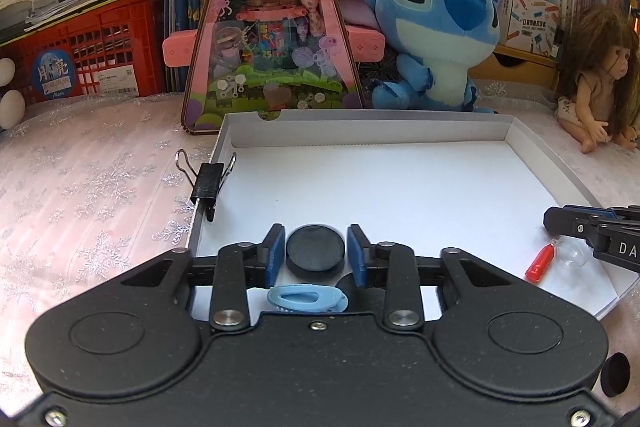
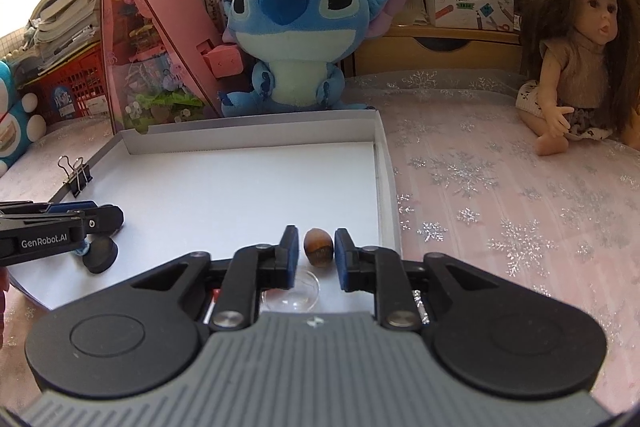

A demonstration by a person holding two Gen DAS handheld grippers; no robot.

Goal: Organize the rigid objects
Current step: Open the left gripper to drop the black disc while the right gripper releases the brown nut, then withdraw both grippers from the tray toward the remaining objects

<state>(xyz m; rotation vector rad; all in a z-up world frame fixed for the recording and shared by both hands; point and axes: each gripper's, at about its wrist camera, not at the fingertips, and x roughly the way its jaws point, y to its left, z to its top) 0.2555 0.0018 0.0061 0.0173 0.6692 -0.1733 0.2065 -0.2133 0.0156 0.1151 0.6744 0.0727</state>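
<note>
A shallow white box point(image 1: 360, 137) lies on the pink snowflake cloth. My left gripper point(image 1: 316, 251) is low over its near left part, jaws open either side of a black round disc point(image 1: 315, 245) that lies on the box floor; the pads stand just off it. A blue hair clip point(image 1: 306, 299) lies behind the disc. My right gripper point(image 2: 317, 251) is open around a brown nut point(image 2: 318, 246) near the box's right wall, with a gap at the left pad. A clear suction cup point(image 2: 292, 293) and a red capsule point(image 1: 540, 263) lie beneath it. A black binder clip point(image 1: 208, 181) grips the left wall.
Behind the box stand a pink triangular toy case point(image 1: 272, 39) and a blue plush point(image 1: 436, 27). A long-haired doll point(image 2: 576, 67) sits at the right on the cloth. A red crate point(image 1: 92, 55), stacked papers and shelves of books fill the back.
</note>
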